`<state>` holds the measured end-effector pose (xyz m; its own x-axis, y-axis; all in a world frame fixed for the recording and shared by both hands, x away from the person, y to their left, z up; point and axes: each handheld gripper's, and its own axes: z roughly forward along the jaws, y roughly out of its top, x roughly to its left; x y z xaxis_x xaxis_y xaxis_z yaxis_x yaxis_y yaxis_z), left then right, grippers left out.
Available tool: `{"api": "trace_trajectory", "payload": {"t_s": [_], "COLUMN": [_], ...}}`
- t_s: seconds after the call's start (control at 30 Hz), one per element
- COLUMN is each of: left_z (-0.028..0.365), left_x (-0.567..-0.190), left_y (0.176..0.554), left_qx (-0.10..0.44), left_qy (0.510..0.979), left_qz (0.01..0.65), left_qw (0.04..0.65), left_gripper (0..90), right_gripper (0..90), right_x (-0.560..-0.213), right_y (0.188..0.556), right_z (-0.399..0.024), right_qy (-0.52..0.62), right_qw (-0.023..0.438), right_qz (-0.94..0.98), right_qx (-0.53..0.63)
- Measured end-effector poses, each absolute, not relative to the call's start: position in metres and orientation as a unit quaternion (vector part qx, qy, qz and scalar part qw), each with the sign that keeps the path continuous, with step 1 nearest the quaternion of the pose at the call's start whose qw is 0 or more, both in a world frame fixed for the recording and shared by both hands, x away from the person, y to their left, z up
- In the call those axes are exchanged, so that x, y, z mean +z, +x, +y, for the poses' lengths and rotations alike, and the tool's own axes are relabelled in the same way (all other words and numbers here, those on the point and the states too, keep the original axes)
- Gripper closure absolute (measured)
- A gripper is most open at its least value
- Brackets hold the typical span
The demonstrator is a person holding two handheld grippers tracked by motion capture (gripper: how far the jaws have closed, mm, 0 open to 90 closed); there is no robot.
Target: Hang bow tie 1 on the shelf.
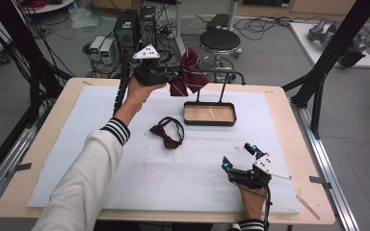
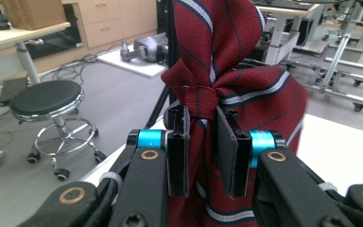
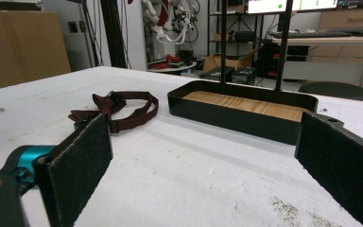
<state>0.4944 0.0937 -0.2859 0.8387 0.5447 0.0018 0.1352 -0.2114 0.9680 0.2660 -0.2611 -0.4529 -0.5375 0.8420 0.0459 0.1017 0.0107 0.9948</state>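
My left gripper is held high over the table's far side, shut on a red striped bow tie. In the left gripper view its pads pinch the striped bow tie just below the knot. A dark maroon bow tie with its strap lies flat on the white mat, also seen as the maroon bow tie in the right gripper view. My right gripper rests near the front right of the mat, open, with nothing between its pads.
A black tray with a wooden floor and an upright rack stands at the mat's far middle, its rim ahead of my right gripper. A stool and computer boxes stand behind the table.
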Motion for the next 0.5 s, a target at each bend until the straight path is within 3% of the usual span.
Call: {"api": "trace_trajectory", "payload": {"t_s": [0.5], "left_z": [0.109], "left_x": [-0.296], "left_y": [0.491], "left_qx": [0.191], "left_qy": [0.767], "left_qz": [0.254], "left_qw": [0.558], "left_gripper": [75.5], "right_gripper": [4.0], "right_x": [-0.453], "right_y": [0.266], "right_z": [-0.261], "right_qy": [0.371], "right_qw": [0.307], "right_qz": [0.639], "right_qx": [0.600]}}
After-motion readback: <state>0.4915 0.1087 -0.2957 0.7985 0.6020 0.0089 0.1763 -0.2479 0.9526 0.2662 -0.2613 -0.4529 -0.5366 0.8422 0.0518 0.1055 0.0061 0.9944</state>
